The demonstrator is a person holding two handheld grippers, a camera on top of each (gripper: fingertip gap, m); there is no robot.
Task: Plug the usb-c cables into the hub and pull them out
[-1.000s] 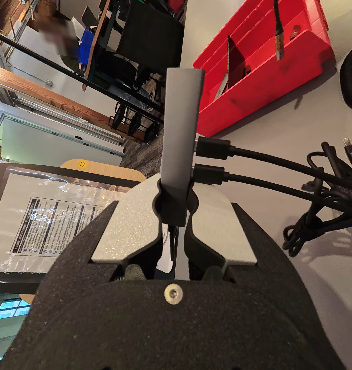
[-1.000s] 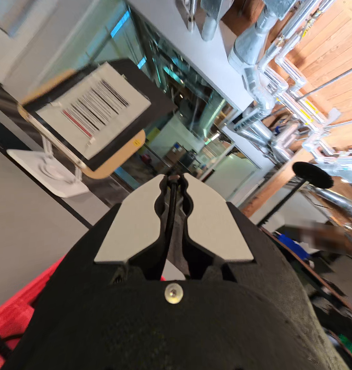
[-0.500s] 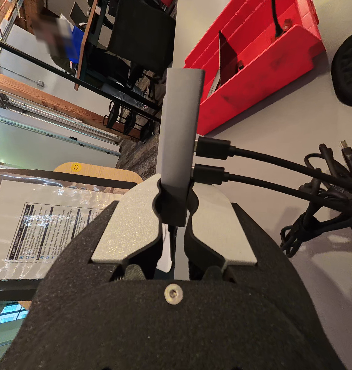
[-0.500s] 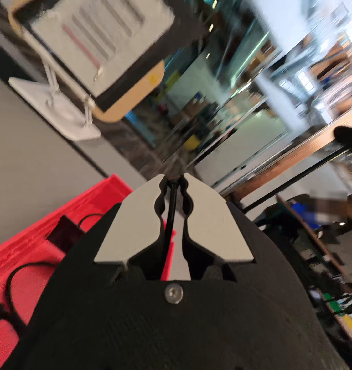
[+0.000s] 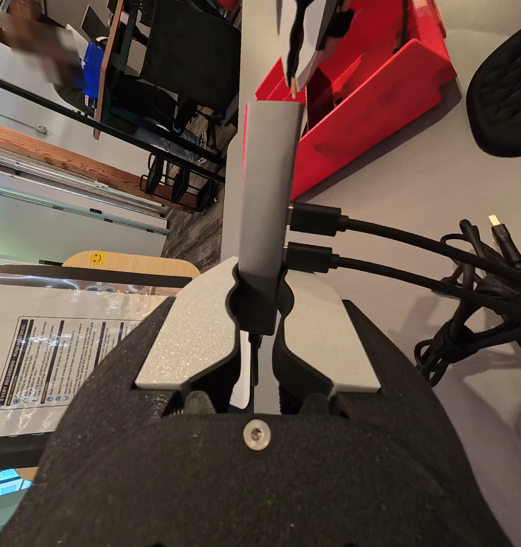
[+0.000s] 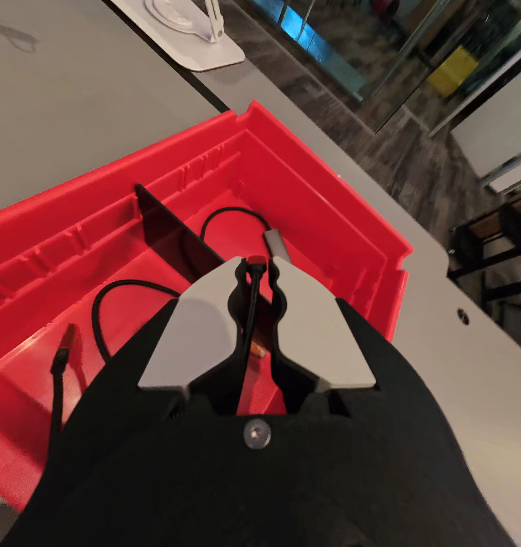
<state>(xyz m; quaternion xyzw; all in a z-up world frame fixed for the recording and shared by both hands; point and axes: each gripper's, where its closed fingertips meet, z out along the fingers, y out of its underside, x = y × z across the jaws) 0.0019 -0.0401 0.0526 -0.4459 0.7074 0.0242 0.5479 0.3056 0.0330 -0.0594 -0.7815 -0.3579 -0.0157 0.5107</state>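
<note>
Left tongs (image 5: 257,291): we pinch grey hub (image 5: 268,189), two cables (image 5: 401,236) plugged; right tongs (image 6: 256,266) pinch black cable (image 6: 253,299) over red bin (image 6: 312,189).

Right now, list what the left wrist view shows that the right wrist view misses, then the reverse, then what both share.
Only the left wrist view: the left tongs shut on the grey hub, two black plugs seated in its side, a heap of loose cables, and a laminated sheet.

Only the right wrist view: the bin's inside, with a black divider, a small grey adapter on a looped lead, and a white stand base.

Both: the red bin on the grey table, and the right tongs gripping a black cable.
</note>
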